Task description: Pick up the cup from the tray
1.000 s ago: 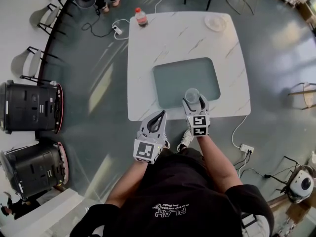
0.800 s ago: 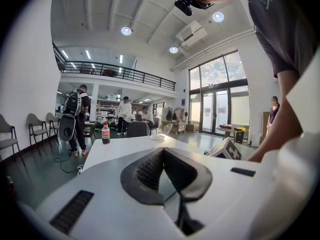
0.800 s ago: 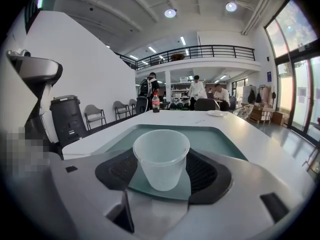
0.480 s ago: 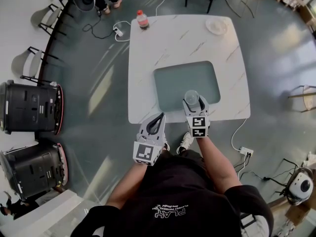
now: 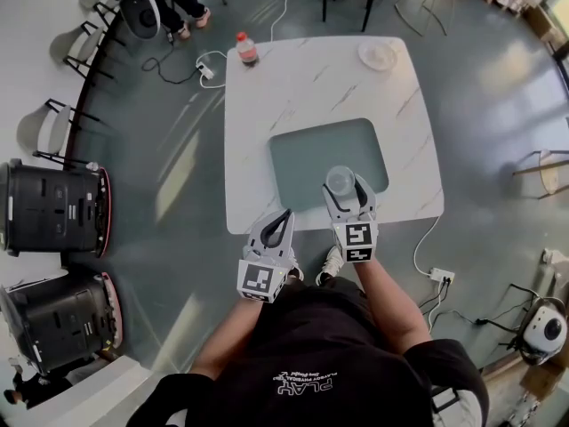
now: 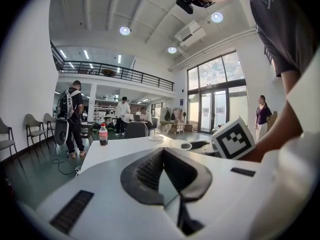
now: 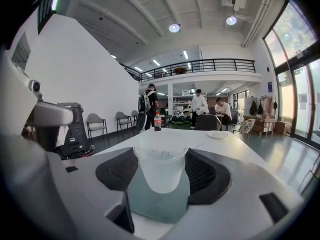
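Observation:
A clear plastic cup (image 5: 340, 181) stands upright between the jaws of my right gripper (image 5: 345, 188), over the near edge of the grey-green tray (image 5: 311, 149) on the white marble table (image 5: 267, 87). In the right gripper view the black pads press both sides of the cup (image 7: 161, 166), and the tray (image 7: 150, 204) shows beneath it. The right gripper (image 7: 161, 159) is shut on the cup. My left gripper (image 5: 281, 216) hovers just off the table's near edge, left of the right one, its jaws (image 6: 163, 151) shut with nothing in them.
A red-capped bottle (image 5: 246, 48) stands at the table's far left corner and a white plate (image 5: 377, 55) at the far right. Black machines (image 5: 53, 207) and chairs line the left. A power strip (image 5: 442, 274) with cables lies on the floor at right.
The right gripper has kept its hold on the cup and shifted only slightly over the tray's near edge. The left gripper has stayed shut in the same place.

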Available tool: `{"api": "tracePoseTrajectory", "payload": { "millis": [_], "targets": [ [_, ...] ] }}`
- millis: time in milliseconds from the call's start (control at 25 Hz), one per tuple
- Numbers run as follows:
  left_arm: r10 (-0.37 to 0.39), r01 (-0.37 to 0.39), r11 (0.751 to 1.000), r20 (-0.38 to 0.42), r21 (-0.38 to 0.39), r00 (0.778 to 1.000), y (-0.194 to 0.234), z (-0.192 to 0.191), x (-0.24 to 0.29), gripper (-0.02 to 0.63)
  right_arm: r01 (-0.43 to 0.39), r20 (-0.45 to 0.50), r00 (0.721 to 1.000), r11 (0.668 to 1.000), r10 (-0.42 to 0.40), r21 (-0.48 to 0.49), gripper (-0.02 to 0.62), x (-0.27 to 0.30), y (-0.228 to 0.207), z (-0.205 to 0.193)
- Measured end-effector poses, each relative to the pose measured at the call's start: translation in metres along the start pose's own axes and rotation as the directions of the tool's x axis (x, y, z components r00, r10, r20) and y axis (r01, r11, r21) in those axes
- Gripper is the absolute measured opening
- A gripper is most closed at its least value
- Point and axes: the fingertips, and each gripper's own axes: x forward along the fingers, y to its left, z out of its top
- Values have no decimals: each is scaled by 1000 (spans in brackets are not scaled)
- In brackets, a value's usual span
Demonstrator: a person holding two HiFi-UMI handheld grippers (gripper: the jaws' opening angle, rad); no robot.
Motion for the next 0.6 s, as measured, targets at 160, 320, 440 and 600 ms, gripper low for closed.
{"api": "tracePoseTrajectory", "payload": {
  "millis": [160, 320, 440, 600],
  "targets": [
    [-14, 14, 1000, 10, 7, 1000, 1, 4, 5, 3, 24, 45, 999, 999, -22, -41, 296, -15, 0, 31],
    [-30, 30, 999, 21, 15, 999, 0, 10, 9, 3, 47, 92, 995, 997, -42, -55, 296, -34, 1, 60],
    [-45, 45, 999, 35, 20, 998, -3, 15, 14, 3, 50, 121, 992, 998, -46, -36, 296, -49, -1, 76],
    [-70, 69, 997, 54, 27, 996, -8, 22, 20, 3, 62, 143, 988, 998, -57, -33, 296, -68, -2, 89]
  ]
}}
